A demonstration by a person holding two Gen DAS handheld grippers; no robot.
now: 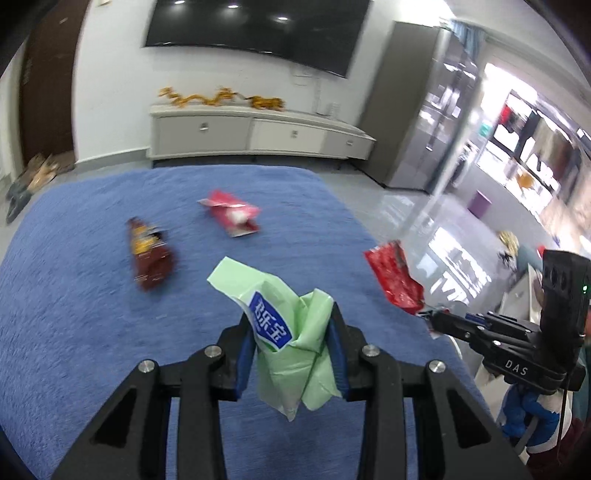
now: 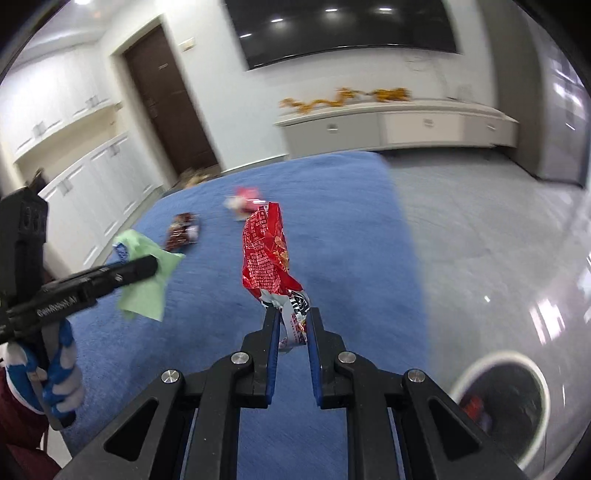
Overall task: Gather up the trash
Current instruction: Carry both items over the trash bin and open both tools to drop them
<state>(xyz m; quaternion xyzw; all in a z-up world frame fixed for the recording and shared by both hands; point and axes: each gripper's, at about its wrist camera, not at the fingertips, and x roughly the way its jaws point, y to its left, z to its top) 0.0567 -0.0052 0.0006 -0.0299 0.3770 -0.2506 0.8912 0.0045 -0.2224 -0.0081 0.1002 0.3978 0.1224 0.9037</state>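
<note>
My left gripper is shut on a light green wrapper with a blue label, held above the blue bed cover. My right gripper is shut on a red snack wrapper, also held above the cover; it shows at the right of the left wrist view. A dark brown snack bag and a pink-red wrapper lie on the cover farther away. They also show in the right wrist view: brown bag, pink wrapper. The left gripper with the green wrapper shows there too.
A white-rimmed trash bin with some trash inside stands on the grey floor at lower right of the bed. A white low cabinet and a wall TV are beyond the bed. A dark door is at the left.
</note>
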